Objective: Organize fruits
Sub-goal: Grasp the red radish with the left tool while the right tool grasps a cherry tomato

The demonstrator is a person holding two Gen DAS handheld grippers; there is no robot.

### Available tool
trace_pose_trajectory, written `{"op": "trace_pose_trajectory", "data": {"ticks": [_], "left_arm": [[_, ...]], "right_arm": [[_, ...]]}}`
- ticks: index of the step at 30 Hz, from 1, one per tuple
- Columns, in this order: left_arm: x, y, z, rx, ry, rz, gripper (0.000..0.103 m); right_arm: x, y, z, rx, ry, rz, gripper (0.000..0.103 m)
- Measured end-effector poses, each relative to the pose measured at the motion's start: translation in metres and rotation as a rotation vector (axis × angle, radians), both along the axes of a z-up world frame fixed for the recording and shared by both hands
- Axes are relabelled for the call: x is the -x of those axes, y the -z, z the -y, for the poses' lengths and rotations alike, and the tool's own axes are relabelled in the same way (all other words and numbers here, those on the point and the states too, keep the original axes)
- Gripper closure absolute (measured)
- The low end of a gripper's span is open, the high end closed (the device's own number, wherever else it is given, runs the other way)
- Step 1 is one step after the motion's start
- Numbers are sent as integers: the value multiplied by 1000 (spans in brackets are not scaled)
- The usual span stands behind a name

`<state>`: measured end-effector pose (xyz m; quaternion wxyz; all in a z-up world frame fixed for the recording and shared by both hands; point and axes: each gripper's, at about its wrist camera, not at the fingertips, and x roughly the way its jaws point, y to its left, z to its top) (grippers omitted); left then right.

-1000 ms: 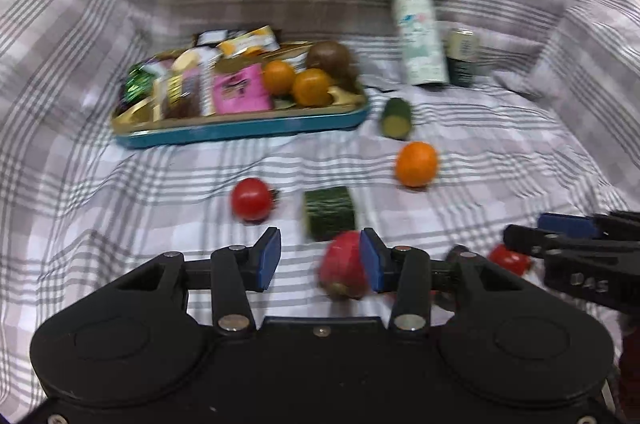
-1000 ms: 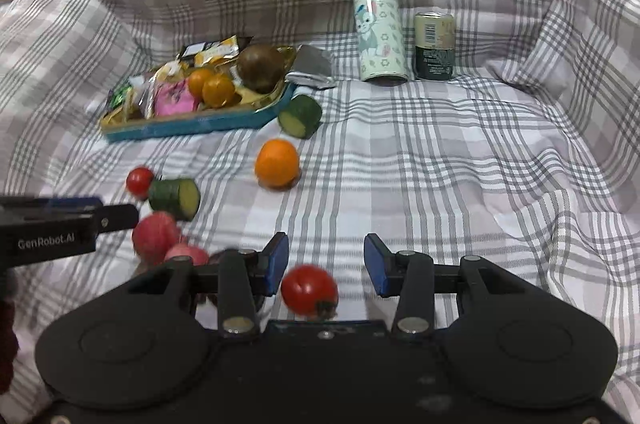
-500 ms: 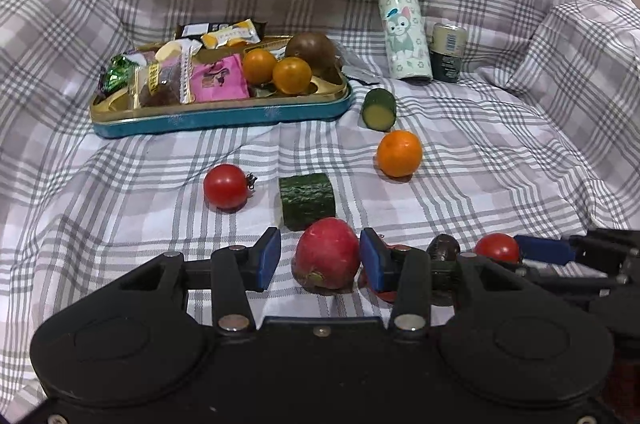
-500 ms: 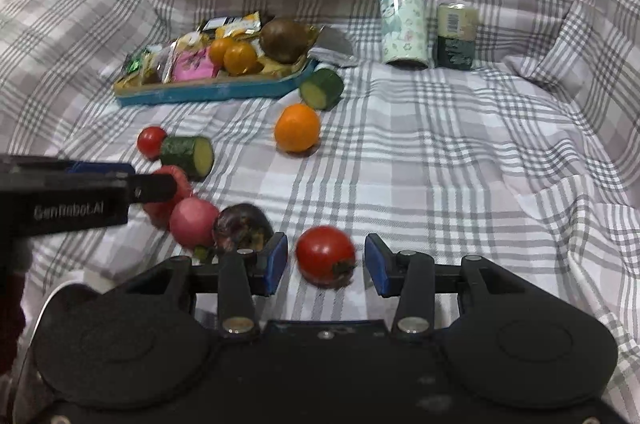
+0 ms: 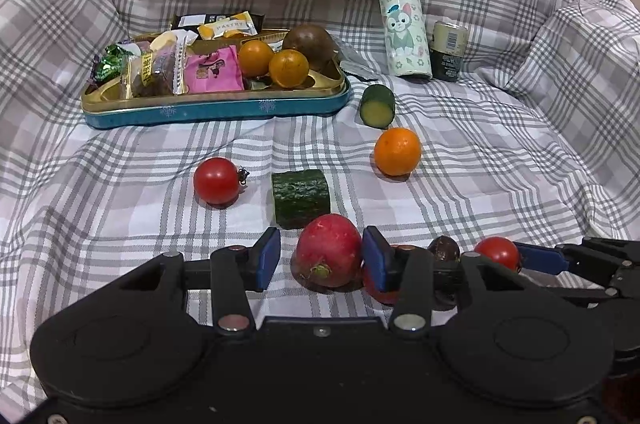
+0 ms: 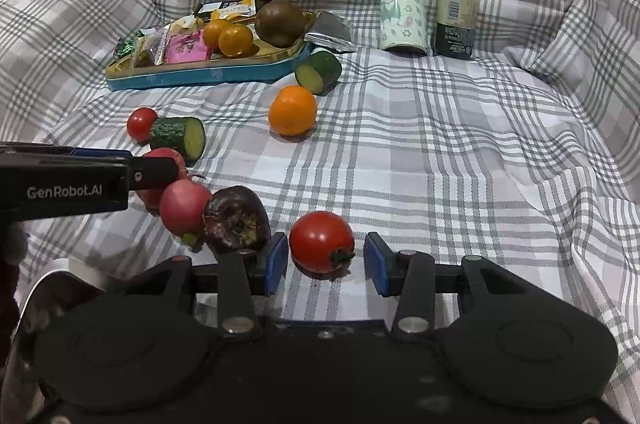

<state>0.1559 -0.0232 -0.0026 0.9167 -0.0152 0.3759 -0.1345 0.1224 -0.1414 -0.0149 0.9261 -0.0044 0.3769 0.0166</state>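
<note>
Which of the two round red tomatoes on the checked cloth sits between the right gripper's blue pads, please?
The round red tomato nearest the camera, between the right gripper pads; the other red tomato lies farther off beside a cut cucumber piece.

Two low wrist views, close over the checked cloth (image 5: 460,184), both facing the snack tin (image 5: 216,108)

Checked cloth (image 5: 460,152): soft woven fabric, matt, creased. Tin tray (image 5: 216,110): glossy metal, gold inside. Tomato (image 6: 321,241): smooth, shiny skin. Cucumber piece (image 5: 301,198): rough, bumpy rind. Snack packets (image 5: 214,70): glossy plastic wrap.
</note>
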Motion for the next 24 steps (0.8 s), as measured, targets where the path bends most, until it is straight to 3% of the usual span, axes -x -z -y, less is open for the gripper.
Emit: {"op": "trace_pose_trajectory", "data": {"ticks": [4,6,14,19,24], "left_arm": [[-2,1,-3,22,-9,-8,49],[-2,1,-3,29,-10,-10,48],[-5,2,-5,69,-19,-32,49],[-8,3,-11,137,-7,-59,58],[-3,2,-7,112,-7,-27,58]], "right_arm": [[0,1,-4,27,-14,8,59],[1,1,-5,36,-21,14,69],[1,0,-3,31,-13,24,69],[0,0,-1,20,1,27,69],[1,-1,-1,17,4,47,69]]}}
